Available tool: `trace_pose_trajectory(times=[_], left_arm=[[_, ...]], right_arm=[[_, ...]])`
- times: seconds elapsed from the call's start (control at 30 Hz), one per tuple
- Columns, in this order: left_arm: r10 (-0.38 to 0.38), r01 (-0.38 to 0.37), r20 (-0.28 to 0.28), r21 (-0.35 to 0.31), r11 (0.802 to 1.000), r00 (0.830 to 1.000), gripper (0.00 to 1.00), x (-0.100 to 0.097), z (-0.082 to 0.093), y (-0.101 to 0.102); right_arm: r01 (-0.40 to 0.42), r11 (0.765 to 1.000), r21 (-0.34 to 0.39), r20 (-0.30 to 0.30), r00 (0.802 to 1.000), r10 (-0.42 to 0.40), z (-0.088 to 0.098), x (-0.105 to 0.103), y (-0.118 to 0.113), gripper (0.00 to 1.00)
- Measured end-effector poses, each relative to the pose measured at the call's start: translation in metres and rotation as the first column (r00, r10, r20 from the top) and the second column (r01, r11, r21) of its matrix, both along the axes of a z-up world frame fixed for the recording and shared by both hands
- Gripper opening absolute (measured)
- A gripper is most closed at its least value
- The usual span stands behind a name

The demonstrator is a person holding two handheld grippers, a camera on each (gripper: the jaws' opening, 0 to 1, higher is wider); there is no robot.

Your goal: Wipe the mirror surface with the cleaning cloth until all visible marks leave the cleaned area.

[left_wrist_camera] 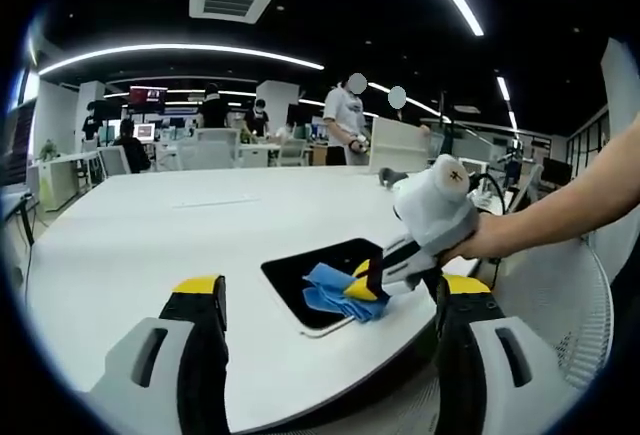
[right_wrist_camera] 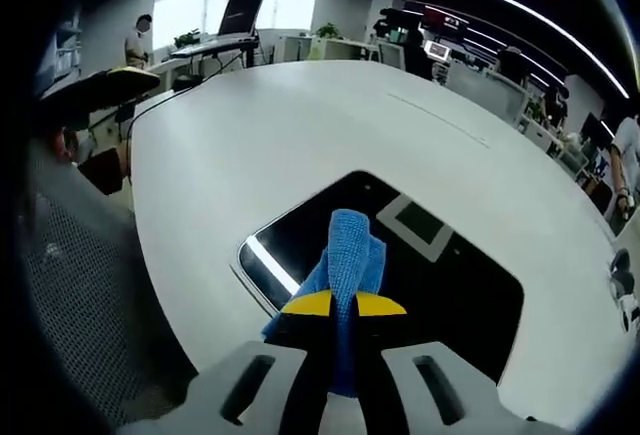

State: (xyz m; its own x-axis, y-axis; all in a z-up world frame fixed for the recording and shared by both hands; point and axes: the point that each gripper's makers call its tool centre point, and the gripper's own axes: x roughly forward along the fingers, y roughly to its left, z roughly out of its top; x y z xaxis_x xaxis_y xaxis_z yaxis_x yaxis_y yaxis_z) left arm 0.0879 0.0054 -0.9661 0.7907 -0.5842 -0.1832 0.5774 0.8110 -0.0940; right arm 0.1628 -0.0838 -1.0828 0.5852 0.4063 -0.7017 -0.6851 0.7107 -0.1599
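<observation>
**A:** what colours am I seeing?

**B:** my cloth (right_wrist_camera: 347, 255) is bright blue. The mirror (right_wrist_camera: 440, 275) reads glossy black on a white table (right_wrist_camera: 250, 145). Right gripper (right_wrist_camera: 345, 305) at 6 o'clock: black, yellow-tipped, white-grey.

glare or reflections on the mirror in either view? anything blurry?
Right gripper view: mirror reflects a bright light strip and a ceiling vent, otherwise dark; blue cloth in the right tongs is sharp. Left gripper view: mirror reads black, no glare; strong fisheye bend on the table edge.
</observation>
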Motion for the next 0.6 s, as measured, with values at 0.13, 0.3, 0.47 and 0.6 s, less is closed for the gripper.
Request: trace_pose_trajectory(times=[0.13,0.3,0.47,0.6], left_arm=[[-0.002,0.002,0.001,-0.001,1.000,1.000,0.84,0.000,0.000,0.000],[-0.001,0.001,0.002,-0.002,1.000,1.000,0.83,0.000,0.000,0.000],[0.001,-0.001,0.003,-0.003,1.000,1.000,0.83,0.000,0.000,0.000],[0.001,0.000,0.003,-0.003,1.000,1.000,0.83,0.000,0.000,0.000]], right_arm=[[-0.022,1.000,-0.006,0.005,1.000,0.022,0.000,-0.001,0.012,0.01],[-0.056,0.998,-0.012,0.006,0.998,0.056,0.000,-0.002,0.026,0.01],[-0.082,0.997,-0.007,0.001,0.997,0.082,0.000,-0.001,0.037,0.01],[-0.096,0.995,0.002,0.000,0.995,0.096,0.000,-0.002,0.047,0.01]])
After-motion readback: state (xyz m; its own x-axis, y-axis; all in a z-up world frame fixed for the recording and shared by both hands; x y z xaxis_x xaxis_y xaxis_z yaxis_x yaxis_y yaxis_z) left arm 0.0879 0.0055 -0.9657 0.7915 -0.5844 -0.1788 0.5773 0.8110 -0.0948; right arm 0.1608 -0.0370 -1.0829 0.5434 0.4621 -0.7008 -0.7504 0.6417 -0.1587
